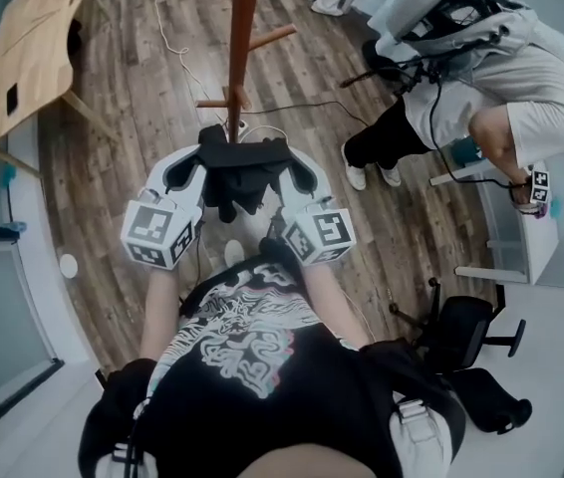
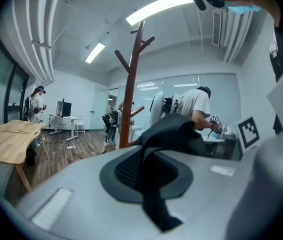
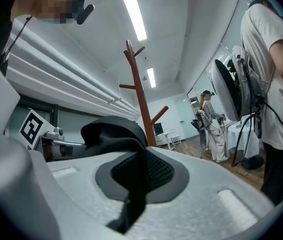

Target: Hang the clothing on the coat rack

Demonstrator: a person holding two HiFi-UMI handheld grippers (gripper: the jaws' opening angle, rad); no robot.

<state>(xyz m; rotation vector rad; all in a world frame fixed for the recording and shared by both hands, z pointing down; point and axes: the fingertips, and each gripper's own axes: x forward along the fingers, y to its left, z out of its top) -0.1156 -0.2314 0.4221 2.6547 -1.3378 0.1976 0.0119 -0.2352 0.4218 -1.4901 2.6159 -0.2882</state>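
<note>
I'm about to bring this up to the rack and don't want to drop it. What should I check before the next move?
1. Left claw shut on the black garment: ok.
2. Right claw shut on the same garment: ok.
3. Coat rack straight ahead of both claws: ok.
4. Visible pegs bare: ok.
5. A collar or loop ready to go over a peg: cannot tell, the cloth is bunched between the claws.
6. Bystander standing apart from the rack: ok.
</note>
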